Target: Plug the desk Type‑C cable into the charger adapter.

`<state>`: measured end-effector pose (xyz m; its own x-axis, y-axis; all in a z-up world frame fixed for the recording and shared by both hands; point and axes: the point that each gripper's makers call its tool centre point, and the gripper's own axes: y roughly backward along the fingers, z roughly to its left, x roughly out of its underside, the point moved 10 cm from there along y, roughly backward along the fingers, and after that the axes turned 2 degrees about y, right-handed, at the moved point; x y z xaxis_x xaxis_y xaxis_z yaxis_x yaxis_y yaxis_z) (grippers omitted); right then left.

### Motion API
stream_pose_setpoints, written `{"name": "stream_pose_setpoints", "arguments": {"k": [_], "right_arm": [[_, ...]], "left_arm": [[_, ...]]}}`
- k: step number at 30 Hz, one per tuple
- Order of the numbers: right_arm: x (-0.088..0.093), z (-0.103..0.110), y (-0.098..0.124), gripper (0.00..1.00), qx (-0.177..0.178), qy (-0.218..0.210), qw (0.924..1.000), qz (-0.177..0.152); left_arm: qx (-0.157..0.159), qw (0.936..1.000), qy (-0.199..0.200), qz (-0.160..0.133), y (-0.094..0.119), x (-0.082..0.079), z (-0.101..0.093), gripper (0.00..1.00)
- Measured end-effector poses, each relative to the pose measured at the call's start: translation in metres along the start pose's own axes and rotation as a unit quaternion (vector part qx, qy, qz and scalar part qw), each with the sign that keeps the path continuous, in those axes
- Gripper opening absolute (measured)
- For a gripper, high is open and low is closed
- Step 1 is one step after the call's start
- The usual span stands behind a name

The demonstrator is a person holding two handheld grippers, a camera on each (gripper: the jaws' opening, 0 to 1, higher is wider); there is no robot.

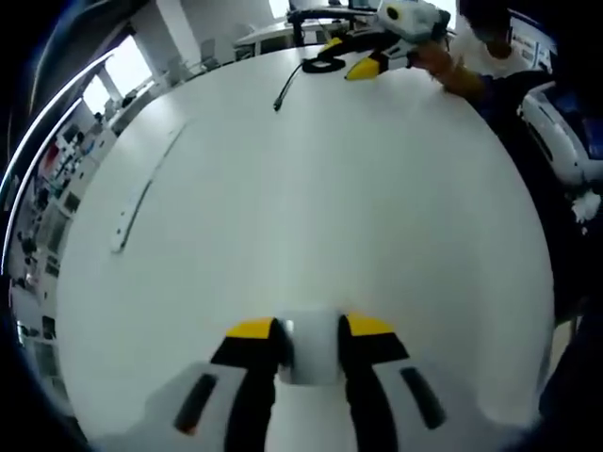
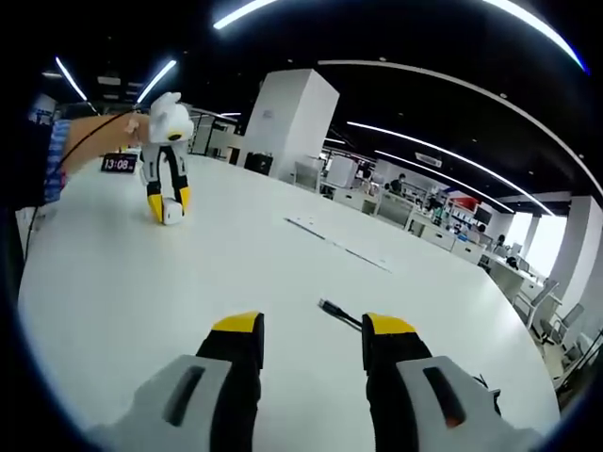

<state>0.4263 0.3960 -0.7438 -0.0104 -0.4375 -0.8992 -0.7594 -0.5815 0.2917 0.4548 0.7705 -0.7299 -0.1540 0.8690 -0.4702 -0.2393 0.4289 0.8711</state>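
Note:
My left gripper [image 1: 311, 331] is shut on a white charger adapter [image 1: 311, 350], held low over the white table [image 1: 311, 207]. Far across the table lies the black Type-C cable [image 1: 287, 89], its coil beside my right gripper [image 1: 347, 55], which a hand holds. In the right gripper view my right gripper [image 2: 312, 330] stands open just above the table. The cable's plug end [image 2: 330, 309] lies on the table between and just ahead of its jaws. The left gripper [image 2: 170, 209] stands at the far left with the adapter [image 2: 172, 215] in its tips.
A long narrow slot [image 1: 141, 202] runs across the table's left part and shows as a strip [image 2: 339, 247] in the right gripper view. A person's hand [image 1: 443, 66] and arm are at the table's far edge. Office desks and chairs stand beyond.

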Motion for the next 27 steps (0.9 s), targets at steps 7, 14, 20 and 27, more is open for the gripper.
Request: {"name": "stream_pose_setpoints", "arguments": {"k": [7,14,20,27], "right_arm": [[0.0,0.0,0.0,0.42,0.0,0.008,1.0,0.003],[0.0,-0.001,-0.001,0.42,0.003,0.012,0.9999,0.005],[0.0,0.001,-0.002,0.42,0.004,0.014,0.9999,0.007],[-0.001,0.004,-0.003,0.42,0.005,0.017,0.9998,0.007]], "left_arm": [[0.011,0.9999,-0.012,0.001,0.003,-0.002,-0.024,0.25],[0.016,0.9997,-0.016,-0.004,0.006,-0.003,-0.049,0.25],[0.024,0.9994,-0.026,-0.001,0.009,-0.003,-0.071,0.25],[0.031,0.9987,-0.04,-0.006,0.012,-0.003,-0.088,0.26]]}}
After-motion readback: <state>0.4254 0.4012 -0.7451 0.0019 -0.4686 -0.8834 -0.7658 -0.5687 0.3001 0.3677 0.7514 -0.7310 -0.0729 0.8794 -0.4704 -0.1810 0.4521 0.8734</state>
